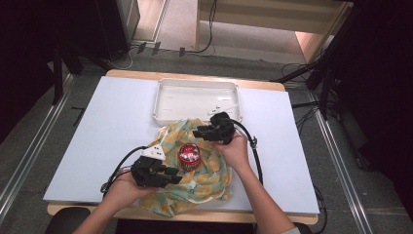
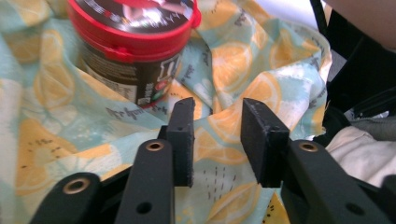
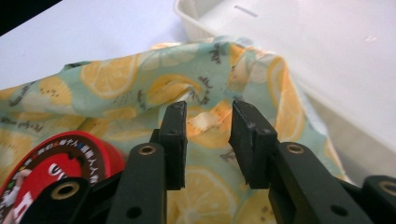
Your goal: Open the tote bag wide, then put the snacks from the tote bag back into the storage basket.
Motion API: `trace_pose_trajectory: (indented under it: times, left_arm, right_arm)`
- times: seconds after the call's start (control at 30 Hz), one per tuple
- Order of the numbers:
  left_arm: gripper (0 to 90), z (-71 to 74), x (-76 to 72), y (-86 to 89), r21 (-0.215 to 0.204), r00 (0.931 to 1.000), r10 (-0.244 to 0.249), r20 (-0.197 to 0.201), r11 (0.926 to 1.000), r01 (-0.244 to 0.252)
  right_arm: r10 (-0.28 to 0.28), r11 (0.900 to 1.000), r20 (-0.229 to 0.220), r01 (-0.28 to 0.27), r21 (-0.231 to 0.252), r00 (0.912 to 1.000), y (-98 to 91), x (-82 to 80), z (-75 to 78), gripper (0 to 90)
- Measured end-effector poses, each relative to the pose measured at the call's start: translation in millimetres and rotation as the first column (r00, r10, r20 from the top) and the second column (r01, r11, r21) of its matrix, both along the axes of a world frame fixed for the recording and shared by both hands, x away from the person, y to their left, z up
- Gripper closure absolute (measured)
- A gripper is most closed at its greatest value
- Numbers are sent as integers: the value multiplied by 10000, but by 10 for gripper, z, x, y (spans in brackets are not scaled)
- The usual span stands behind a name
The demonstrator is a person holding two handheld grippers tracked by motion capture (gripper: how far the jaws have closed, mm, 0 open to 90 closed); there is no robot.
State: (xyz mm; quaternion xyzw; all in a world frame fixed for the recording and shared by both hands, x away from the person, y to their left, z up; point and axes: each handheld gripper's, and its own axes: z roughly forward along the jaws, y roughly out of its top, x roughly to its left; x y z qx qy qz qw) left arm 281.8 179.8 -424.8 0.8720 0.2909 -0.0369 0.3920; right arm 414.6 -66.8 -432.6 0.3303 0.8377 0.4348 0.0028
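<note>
A small dark can with a red lid (image 1: 189, 156) stands upright in the middle of a crumpled cloth printed with lemon slices (image 1: 214, 178). My left gripper (image 1: 173, 173) hovers at the can's near left, jaws open over the cloth, nothing between them. In the left gripper view the can (image 2: 130, 51) is just beyond the open left gripper (image 2: 217, 109), with cloth (image 2: 247, 60) underneath. My right gripper (image 1: 199, 132) hangs above the cloth's far edge, also open. In the right gripper view the right gripper (image 3: 208, 109) is above a raised fold of cloth (image 3: 121, 79), the can's lid (image 3: 56, 163) at lower left.
An empty white tray (image 1: 157, 105) sits just beyond the cloth at the back of the white table (image 1: 112, 126); its rim (image 3: 196, 23) lies close behind the cloth's far edge. Cables trail from both grippers. Bare table lies to the left and right.
</note>
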Motion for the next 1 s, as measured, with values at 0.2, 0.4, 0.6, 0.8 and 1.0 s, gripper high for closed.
trace_pose_trajectory:
  times: [0.2, 0.4, 0.6, 0.8, 1.0]
  left_arm:
    - [556, 71, 50, 31, -133, 9997, 116, 196, 9998, -113]
    - [511, 155, 137, 31, -103, 9988, 170, 452, 9998, -165]
    - [476, 226, 229, 45, -248, 9991, 244, 344, 9994, -236]
    - [465, 313, 280, 4, -195, 9990, 88, 440, 9998, -80]
    - [437, 337, 377, -19, -28, 9995, -15, 306, 10000, 15]
  right_arm:
    - [129, 9988, 1, -129, -470, 9999, 13, -66, 16, 620]
    - [-11, 9993, 139, 17, -386, 9999, -128, -148, 85, 612]
    - [-137, 9996, 138, 140, -237, 9998, -188, -174, 137, 584]
    - [-166, 9991, 136, 171, -388, 9998, -254, -244, 138, 532]
    - [-270, 9993, 35, 271, -243, 9996, -370, -313, 146, 490]
